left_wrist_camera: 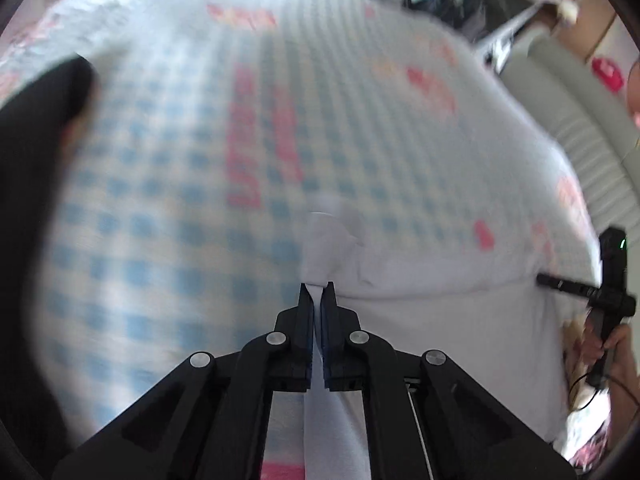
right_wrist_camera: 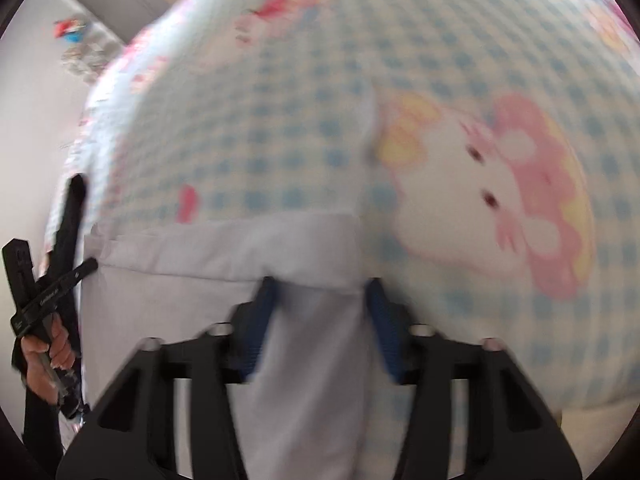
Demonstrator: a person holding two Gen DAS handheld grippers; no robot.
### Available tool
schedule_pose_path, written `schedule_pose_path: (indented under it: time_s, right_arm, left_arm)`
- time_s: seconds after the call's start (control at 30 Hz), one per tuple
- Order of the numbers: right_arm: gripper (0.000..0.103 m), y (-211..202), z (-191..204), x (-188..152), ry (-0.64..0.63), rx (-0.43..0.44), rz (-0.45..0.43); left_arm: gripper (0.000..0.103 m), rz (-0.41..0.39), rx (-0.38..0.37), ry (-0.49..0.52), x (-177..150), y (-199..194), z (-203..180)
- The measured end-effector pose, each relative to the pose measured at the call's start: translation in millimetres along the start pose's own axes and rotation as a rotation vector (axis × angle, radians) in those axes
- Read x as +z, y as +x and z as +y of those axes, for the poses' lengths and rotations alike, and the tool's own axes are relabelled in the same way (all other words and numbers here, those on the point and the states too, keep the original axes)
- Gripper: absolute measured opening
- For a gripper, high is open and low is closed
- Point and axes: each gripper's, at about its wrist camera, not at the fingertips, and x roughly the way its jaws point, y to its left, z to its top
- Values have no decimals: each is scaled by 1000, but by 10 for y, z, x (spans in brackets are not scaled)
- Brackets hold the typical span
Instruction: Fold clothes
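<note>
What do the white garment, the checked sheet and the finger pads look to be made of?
Garment: thin matte woven cloth, probably cotton; it creases and bunches where the left gripper pinches it. Sheet: soft printed fabric, matte, blue checks with cartoon prints; blur hides the weave. Pads: blue, likely rubber or foam, on black rigid plastic fingers.

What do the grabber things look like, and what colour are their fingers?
Both are black plastic. The left gripper has angular linkage arms with round silver rivets and slim black fingers with dark blue pads. The right gripper has blue pads on its fingers, and a black sleeve shows by the hand.
</note>
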Motion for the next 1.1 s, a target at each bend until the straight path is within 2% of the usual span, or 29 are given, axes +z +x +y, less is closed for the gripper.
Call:
schedule_pose_path:
  time_s: [0.03, 0.07, 0.1, 0.2, 0.23, 0.27, 0.3, 0.37, 0.4, 0.47, 0.5, 0.53, 0.57, 0.6, 0.67, 0.7, 0.83, 0.9, 0.97, 1.0, 1.07, 1.1]
  right_arm:
    - [30, -26, 44, 26, -24, 8, -28]
    - [18, -15, 72, 47, -42, -2, -42]
    - [12, 9, 94, 69, -57, -13, -51]
    - [10, 198, 66, 86, -50, -59, -17]
    - [9, 207, 39, 81, -37, -62, -23]
    - [10, 207, 8, 76, -23, -63, -31]
    - [10, 173, -28, 69, -7, -59, -47]
    - [11, 153, -80, 43, 3, -74, -51]
    - [20, 161, -111, 43, 6, -78, -43]
    - [27, 235, -170, 74, 20, -47, 8]
    - [27, 258, -180, 86, 18, -40, 16]
    - [27, 278, -173, 91, 11, -42, 18]
    - [27, 293, -161, 97, 5, -45, 19]
    - [21, 307, -146, 100, -2, -48, 19]
    - [9, 274, -74, 88, -30, -54, -1]
    - [7, 235, -30, 83, -48, -61, -16]
    - [6, -57, 101, 62, -107, -75, -110]
    - [7, 4, 61, 68, -101, -102, -94]
    - [8, 247, 5, 63, -51, -121, -11]
    - [14, 339, -17, 61, -25, -125, 25]
    - [20, 219, 2, 63, 13, -109, -4]
    - [26, 100, 33, 57, 12, -86, -30]
  left_arm:
    - [3, -8, 20, 5, -8, -17, 13]
    - [3, 14, 30, 17, -13, 43, 16]
    - [4, 42, 36, 31, -17, 118, 19]
    - [15, 40, -23, -58, 49, 181, 199]
    - [32, 38, -44, -90, 72, 199, 263]
    - [52, 0, -46, -124, 77, 155, 344]
    - [55, -44, -44, -158, 79, 98, 429]
    - [53, -28, -95, -215, 72, 127, 608]
    - [53, 2, -138, -203, 62, 174, 606]
    - [52, 70, -231, -161, 40, 278, 561]
    - [51, 80, -215, -112, 35, 312, 481]
    - [42, 85, -185, -56, 31, 343, 389]
    - [20, 111, -177, -31, 32, 397, 312]
    - [8, 129, -170, -13, 43, 445, 238]
    - [4, 86, -124, 45, 79, 374, 107]
    - [4, 61, -99, 75, 97, 330, 42]
    - [5, 40, -74, 45, 110, 172, 22]
    - [15, 32, -64, 27, 116, 94, 18]
    - [20, 24, -53, 8, 121, 16, 14]
    - [23, 20, -48, -1, 124, -23, 12]
    - [39, 12, -37, -20, 129, -102, 8]
    - [43, 8, -32, -29, 132, -141, 6]
